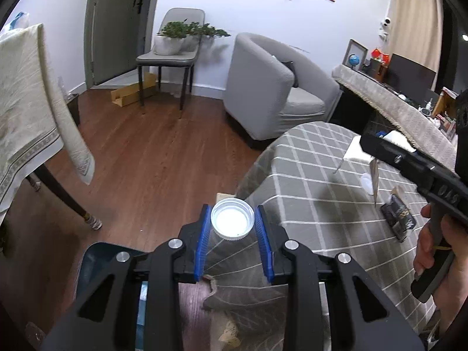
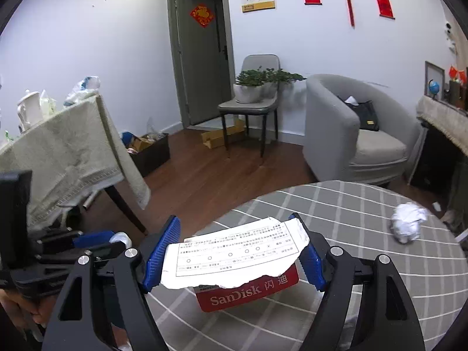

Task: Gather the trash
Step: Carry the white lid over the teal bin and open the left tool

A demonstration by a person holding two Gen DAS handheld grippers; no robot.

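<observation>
We saw a round counter (image 2: 365, 204) draped in a grey cloth with a white grid. On it lay a crumpled white paper ball (image 2: 408, 225) near its far right side. In the left wrist view the same counter (image 1: 307, 169) also carried a dark wrapper (image 1: 398, 216) and a small white disc (image 1: 367, 182), apart from each other. Around the counter the brown wooden floor (image 1: 152, 158) held a flattened cardboard box (image 1: 133, 92) near the door.
</observation>
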